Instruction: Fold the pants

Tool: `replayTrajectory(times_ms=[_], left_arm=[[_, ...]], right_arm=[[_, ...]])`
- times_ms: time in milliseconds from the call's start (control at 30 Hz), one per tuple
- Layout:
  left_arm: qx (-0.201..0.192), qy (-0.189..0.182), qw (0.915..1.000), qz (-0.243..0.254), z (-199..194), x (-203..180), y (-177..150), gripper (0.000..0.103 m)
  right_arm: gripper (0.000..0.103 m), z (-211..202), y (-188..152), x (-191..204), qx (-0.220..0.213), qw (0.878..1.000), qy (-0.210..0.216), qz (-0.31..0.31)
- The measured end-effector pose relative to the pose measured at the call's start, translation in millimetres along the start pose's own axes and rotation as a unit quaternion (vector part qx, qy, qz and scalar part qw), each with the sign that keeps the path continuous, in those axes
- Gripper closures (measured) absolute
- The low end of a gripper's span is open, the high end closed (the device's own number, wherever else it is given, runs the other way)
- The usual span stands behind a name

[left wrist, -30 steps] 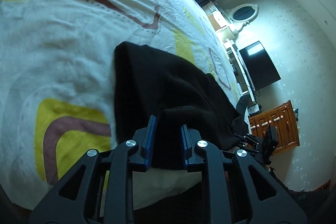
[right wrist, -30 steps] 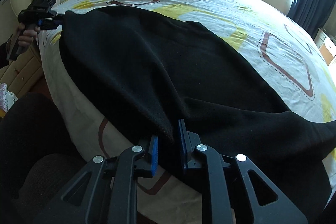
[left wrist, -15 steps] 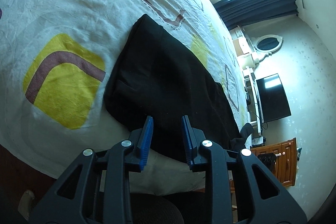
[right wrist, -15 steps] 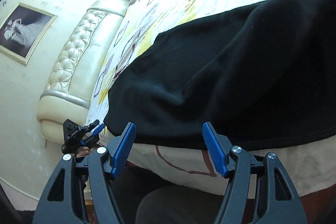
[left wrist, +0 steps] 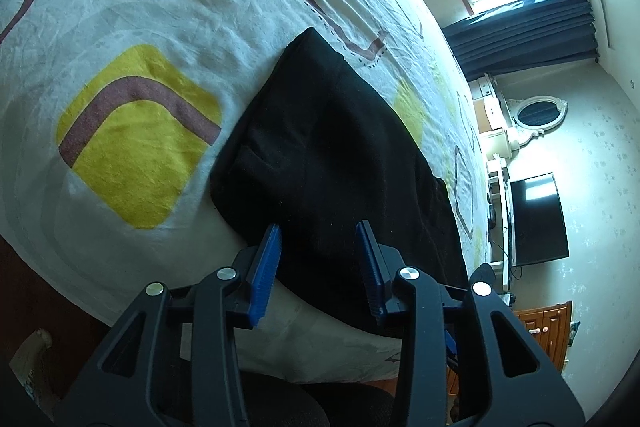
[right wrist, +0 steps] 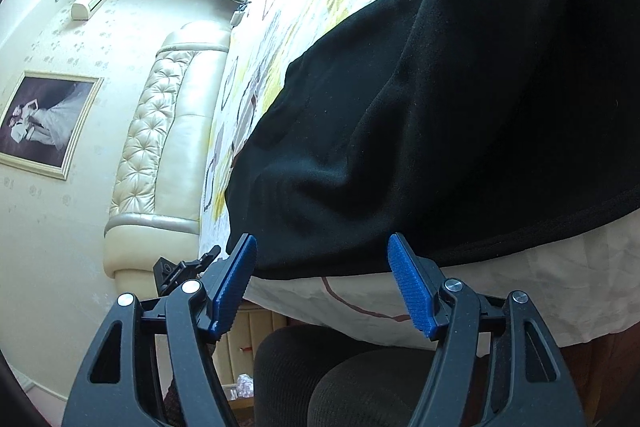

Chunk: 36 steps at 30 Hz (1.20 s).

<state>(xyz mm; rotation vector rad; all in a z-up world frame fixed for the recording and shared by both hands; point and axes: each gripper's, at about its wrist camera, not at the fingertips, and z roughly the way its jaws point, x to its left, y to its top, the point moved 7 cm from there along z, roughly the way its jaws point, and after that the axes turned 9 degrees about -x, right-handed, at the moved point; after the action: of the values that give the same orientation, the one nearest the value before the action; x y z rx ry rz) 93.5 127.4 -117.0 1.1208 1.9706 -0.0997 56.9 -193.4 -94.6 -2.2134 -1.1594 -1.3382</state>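
Observation:
Black pants point(left wrist: 340, 147) lie folded lengthwise along the near edge of the patterned bedsheet point(left wrist: 140, 7). My left gripper point(left wrist: 319, 227) hovers over their near end, its jaws opening, blue pads clear of the cloth with nothing pinched. In the right wrist view the pants point(right wrist: 440, 107) drape over the bed edge, their hem hanging just beyond my right gripper point(right wrist: 322, 239). That gripper stands wide open and holds nothing. The left gripper point(right wrist: 180, 267) also shows small at the far end of the pants.
A padded cream headboard point(right wrist: 160, 131) and a framed picture point(right wrist: 44, 123) are at the left. A television point(left wrist: 536, 219), a wooden cabinet point(left wrist: 548, 327) and dark curtains point(left wrist: 528, 23) stand beyond the bed. A person's dark-clad knee point(right wrist: 360, 379) is below the bed edge.
Both grippers let go of the black cloth they were pinching and their jaws spread. Both views rolled, and the pants now rest flat on the bed.

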Motion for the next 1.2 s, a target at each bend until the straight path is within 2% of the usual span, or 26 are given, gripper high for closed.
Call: replayTrajectory(times_ms=[100, 167, 267, 400, 500, 600, 767, 933, 967, 1000, 1033, 1100, 1200], left_arm=[[0.008, 0.021, 0.9993, -0.030, 10, 7, 0, 0.068], [0.004, 0.043, 0.9980, -0.045, 13, 13, -1, 0.085], [-0.004, 0.059, 0.9967, -0.056, 11, 17, -2, 0.092], [-0.017, 0.072, 0.9959, -0.051, 6, 16, -2, 0.095], [-0.021, 0.079, 0.9958, -0.041, 6, 16, -3, 0.095], [-0.023, 0.075, 0.9953, -0.057, 4, 16, -1, 0.095], [-0.025, 0.076, 0.9955, -0.050, 2, 19, -2, 0.095], [-0.024, 0.077, 0.9956, -0.048, 3, 19, -2, 0.095], [-0.024, 0.076, 0.9956, -0.049, 2, 19, -2, 0.095], [-0.025, 0.076, 0.9955, -0.050, 2, 19, -3, 0.095], [-0.027, 0.077, 0.9954, -0.049, 1, 18, -3, 0.095], [-0.032, 0.082, 0.9953, -0.041, -2, 15, -3, 0.095], [-0.039, 0.094, 0.9945, -0.026, -9, 15, -3, 0.096]], right_arm=[[0.034, -2, 1, -6, -0.006, 1.000, 0.008, 0.026], [0.032, -1, 0, -8, -0.013, 0.999, 0.014, 0.044], [0.032, 0, -1, -4, -0.021, 0.998, 0.014, 0.052], [0.034, 2, 2, -5, -0.028, 0.999, 0.000, 0.046], [0.047, 0, 5, -11, -0.045, 0.997, -0.024, 0.063], [0.052, -2, 0, -12, -0.068, 0.995, -0.028, 0.073], [0.052, -11, -13, -16, -0.107, 0.988, -0.022, 0.112], [0.053, -4, -11, -20, -0.129, 0.984, -0.015, 0.124], [0.058, 0, -8, -20, -0.129, 0.984, -0.012, 0.119], [0.073, 4, -6, -15, -0.126, 0.986, -0.007, 0.111], [0.083, 5, -6, -13, -0.123, 0.987, -0.001, 0.104], [0.090, 4, -5, -7, -0.128, 0.988, 0.009, 0.090], [0.091, -5, -13, 0, -0.134, 0.988, 0.015, 0.071]])
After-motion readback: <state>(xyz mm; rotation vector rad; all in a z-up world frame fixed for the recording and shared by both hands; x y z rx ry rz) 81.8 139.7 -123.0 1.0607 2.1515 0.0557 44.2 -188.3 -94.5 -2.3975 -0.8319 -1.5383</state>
